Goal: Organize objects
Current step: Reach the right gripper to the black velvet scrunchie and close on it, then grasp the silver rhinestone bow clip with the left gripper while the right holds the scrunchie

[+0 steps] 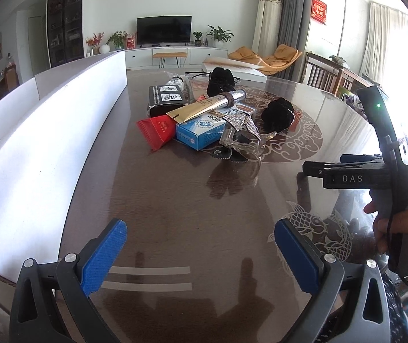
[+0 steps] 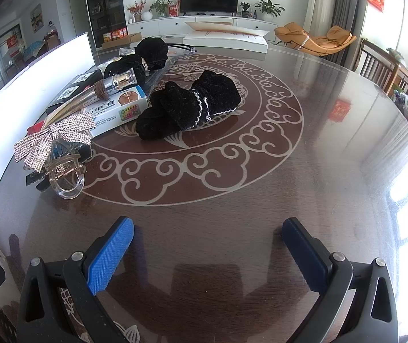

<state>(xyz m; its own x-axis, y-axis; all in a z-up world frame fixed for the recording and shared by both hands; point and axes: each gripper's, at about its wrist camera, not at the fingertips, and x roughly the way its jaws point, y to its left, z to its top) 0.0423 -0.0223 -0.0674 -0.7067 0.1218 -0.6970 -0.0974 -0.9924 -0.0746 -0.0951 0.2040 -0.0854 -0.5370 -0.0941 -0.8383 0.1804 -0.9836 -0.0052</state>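
A pile of small items lies mid-table: a clear hair claw with a rhinestone bow (image 1: 239,130) (image 2: 58,148), a blue-white medicine box (image 1: 201,128) (image 2: 118,111), a gold tube (image 1: 206,105), a red packet (image 1: 156,131), a black box (image 1: 166,100) and black velvet scrunchies (image 1: 278,115) (image 2: 189,105). My left gripper (image 1: 201,240) hovers open over bare table, short of the pile. My right gripper (image 2: 208,243) is open too, nothing between its fingers; in the left wrist view it shows at the right (image 1: 332,171), held by a hand (image 1: 404,228).
A white open box wall (image 1: 46,131) (image 2: 32,85) runs along the table's left side. A flat white box (image 2: 226,38) lies at the far edge. The glossy brown table (image 2: 289,171) has bare surface to the right; wooden chairs (image 2: 381,68) stand beyond it.
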